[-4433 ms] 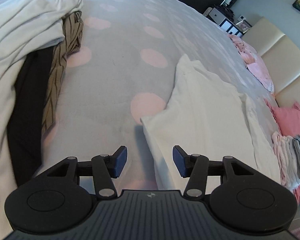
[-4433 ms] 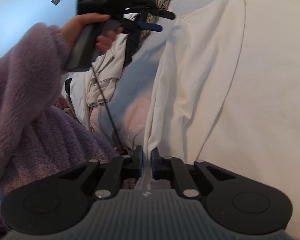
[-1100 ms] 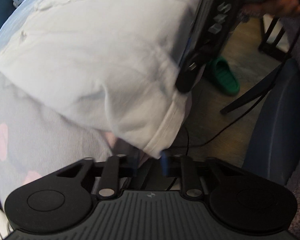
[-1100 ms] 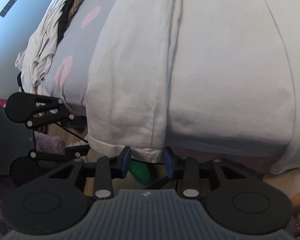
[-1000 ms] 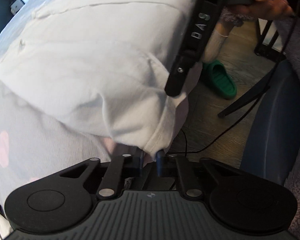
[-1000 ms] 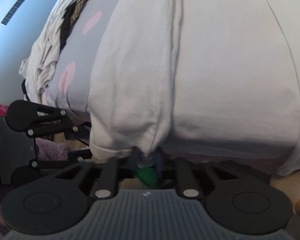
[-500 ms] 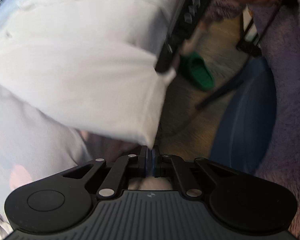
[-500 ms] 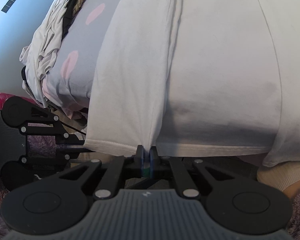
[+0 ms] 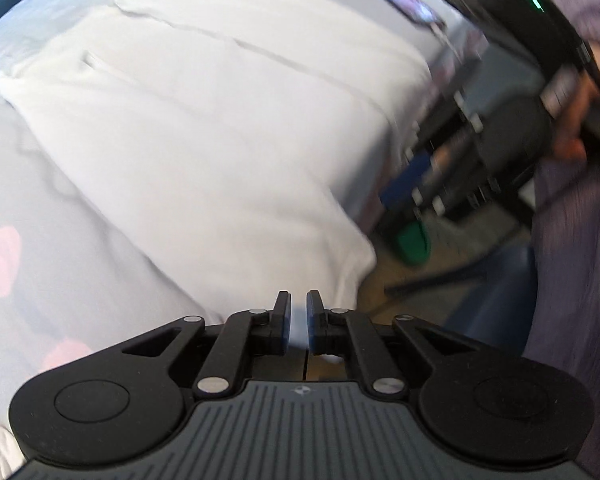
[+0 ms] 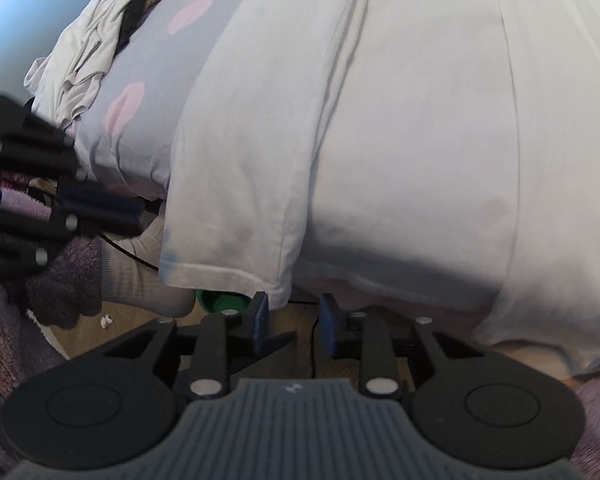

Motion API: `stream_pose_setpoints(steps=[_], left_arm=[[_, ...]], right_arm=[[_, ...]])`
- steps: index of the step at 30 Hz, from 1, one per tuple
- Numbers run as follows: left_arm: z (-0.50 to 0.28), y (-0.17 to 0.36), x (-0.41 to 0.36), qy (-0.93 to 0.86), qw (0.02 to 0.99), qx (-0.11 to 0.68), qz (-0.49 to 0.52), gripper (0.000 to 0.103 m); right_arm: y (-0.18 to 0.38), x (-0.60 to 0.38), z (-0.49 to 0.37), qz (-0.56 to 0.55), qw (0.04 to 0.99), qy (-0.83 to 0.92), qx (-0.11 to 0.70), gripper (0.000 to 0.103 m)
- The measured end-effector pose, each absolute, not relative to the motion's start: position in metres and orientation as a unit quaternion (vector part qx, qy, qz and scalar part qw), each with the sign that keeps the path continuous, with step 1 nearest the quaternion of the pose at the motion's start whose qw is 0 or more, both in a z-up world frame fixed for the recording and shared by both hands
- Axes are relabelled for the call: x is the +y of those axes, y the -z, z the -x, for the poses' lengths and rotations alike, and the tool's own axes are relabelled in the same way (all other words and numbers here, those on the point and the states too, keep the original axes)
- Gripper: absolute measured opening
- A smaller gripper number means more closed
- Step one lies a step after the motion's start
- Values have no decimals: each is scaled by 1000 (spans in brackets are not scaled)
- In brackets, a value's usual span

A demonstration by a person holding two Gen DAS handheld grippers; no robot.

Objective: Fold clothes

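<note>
A white garment (image 9: 204, 128) lies spread over the grey bed with pink dots, its hem hanging over the bed's near edge (image 10: 228, 272). My left gripper (image 9: 298, 316) has its jaws almost together with white cloth between the pads at the garment's near corner. My right gripper (image 10: 292, 320) is open and empty just below the hem. The right gripper also shows blurred in the left wrist view (image 9: 440, 184), and the left gripper shows in the right wrist view (image 10: 28, 192).
A pile of unfolded clothes (image 10: 100, 36) lies at the bed's far left. A green slipper (image 9: 412, 240), a cable and a socked foot (image 10: 140, 276) are on the wooden floor below. A blue chair (image 9: 496, 300) stands at the right.
My right gripper has opened and let go of the hem, which now hangs free. My left gripper has swung up over the bed, still pinching the corner.
</note>
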State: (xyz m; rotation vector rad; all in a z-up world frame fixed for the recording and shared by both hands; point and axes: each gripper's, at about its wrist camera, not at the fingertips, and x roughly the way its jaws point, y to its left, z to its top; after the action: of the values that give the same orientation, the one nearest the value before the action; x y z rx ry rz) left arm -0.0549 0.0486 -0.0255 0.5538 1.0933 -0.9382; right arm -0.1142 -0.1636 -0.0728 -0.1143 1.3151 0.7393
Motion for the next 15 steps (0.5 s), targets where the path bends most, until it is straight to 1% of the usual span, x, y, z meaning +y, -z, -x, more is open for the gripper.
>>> stream_pose_setpoints(steps=[4,8,15], left_arm=[[32,14,36,422,732,479,-237,10],[11,9,16,428,736,466,-243,11],[11,19,-25,452,721,458,-258,13]], right_arm=[[61,-169,111,83,736,-345,577,37],[52,-186,109,129,735,-366,556,37],[44,-250,90,193,725,-379,542,37]])
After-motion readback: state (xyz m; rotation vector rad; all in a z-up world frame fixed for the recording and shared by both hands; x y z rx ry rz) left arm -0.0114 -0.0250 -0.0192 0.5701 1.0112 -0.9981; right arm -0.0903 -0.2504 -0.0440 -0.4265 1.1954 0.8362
